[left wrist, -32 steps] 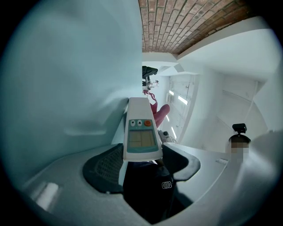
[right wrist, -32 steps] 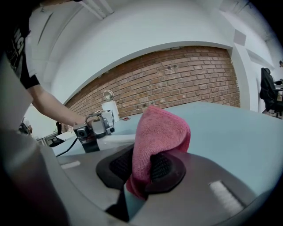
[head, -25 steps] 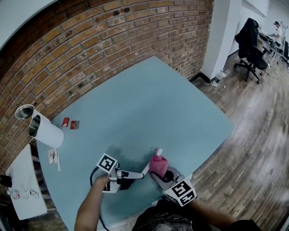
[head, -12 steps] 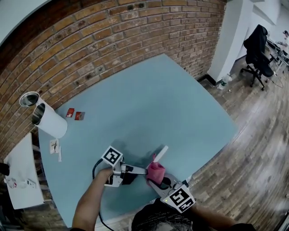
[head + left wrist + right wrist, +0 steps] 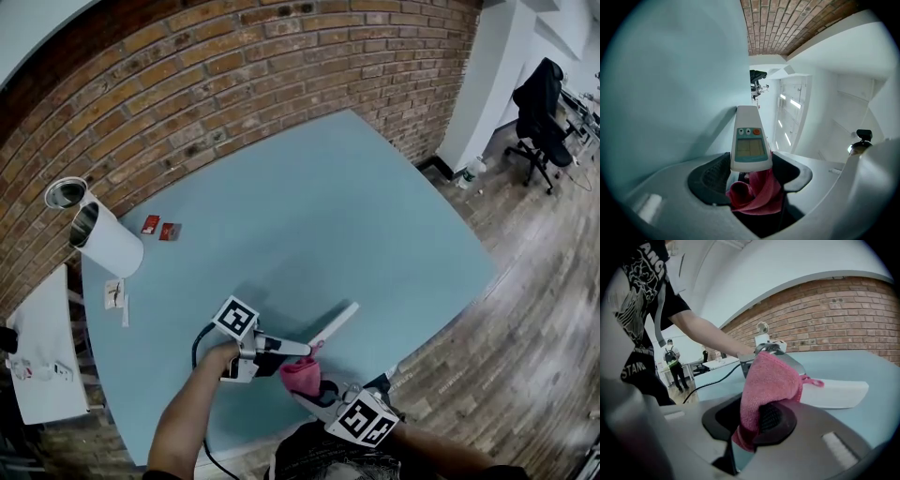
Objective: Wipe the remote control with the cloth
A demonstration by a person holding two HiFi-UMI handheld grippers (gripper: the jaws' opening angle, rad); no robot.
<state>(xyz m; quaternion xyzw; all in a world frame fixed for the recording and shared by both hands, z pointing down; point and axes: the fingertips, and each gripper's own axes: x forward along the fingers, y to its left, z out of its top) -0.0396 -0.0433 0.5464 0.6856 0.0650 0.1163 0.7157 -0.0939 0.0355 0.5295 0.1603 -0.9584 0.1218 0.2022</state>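
My left gripper (image 5: 292,349) holds the white remote control (image 5: 334,325) by its near end, roughly level above the pale blue table (image 5: 309,206). In the left gripper view the remote (image 5: 750,140) lies between the two dark pads, screen and buttons facing the camera. My right gripper (image 5: 314,391) is shut on a pink cloth (image 5: 301,375), which is pressed against the remote's near end just below the left jaws. The cloth (image 5: 757,194) bunches under the remote. In the right gripper view the cloth (image 5: 768,385) hides the left jaw tips, and the remote (image 5: 834,392) sticks out to the right.
A white cylinder (image 5: 108,246) and a metal can (image 5: 66,192) stand at the table's left by the brick wall, with two small red items (image 5: 159,228) nearby. A white side shelf (image 5: 37,366) sits lower left. An office chair (image 5: 539,103) stands far right.
The right gripper has slid the cloth down along the remote toward the left gripper, baring most of the remote. The left gripper has stayed put.
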